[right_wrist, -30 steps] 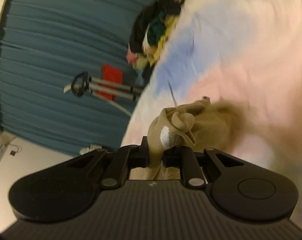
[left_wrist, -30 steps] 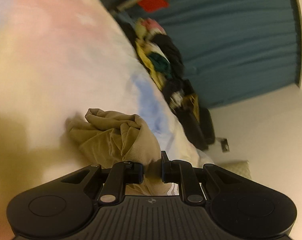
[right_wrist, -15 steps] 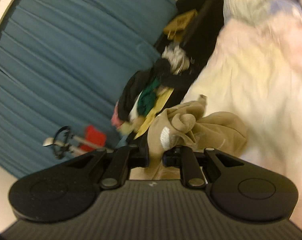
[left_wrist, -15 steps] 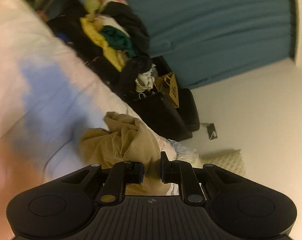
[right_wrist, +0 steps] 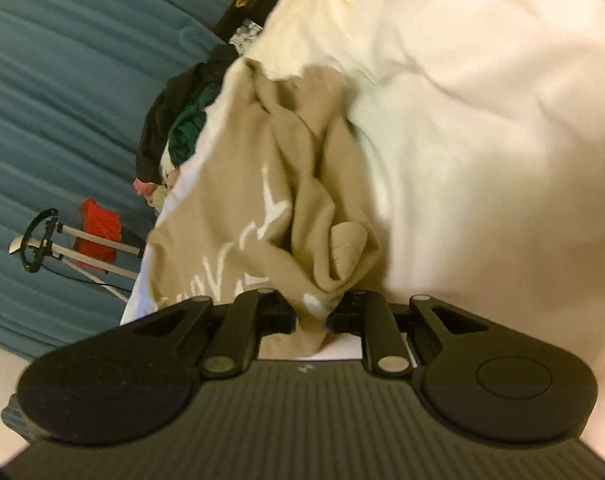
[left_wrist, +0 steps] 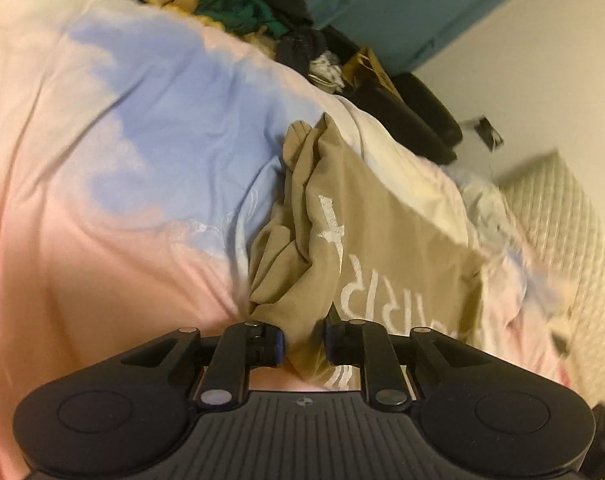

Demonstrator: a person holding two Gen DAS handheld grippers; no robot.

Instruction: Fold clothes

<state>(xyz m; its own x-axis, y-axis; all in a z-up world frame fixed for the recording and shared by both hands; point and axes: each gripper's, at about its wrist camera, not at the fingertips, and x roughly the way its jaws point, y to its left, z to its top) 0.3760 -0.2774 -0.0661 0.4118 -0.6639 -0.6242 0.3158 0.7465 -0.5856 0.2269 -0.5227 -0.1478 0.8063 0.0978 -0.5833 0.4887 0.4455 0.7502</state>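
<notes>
Lying spread across a bed covered by a pastel pink, blue and cream duvet [left_wrist: 150,128], the tan cotton T-shirt with white printed lettering [left_wrist: 382,232] stretches between both tools. The left claw [left_wrist: 304,340] has a bunched edge of the shirt between its jaws, which are opening at a narrow gap. The right claw [right_wrist: 310,316] has another gathered fold of the same shirt [right_wrist: 238,200] between its jaws, also narrow and opening. Beyond the bed's far edge sits a heap of dark, green and yellow clothes [left_wrist: 238,4] against a teal pleated curtain [right_wrist: 62,80]. A white quilted pillow [left_wrist: 562,216] lies at the right in the left wrist view.
</notes>
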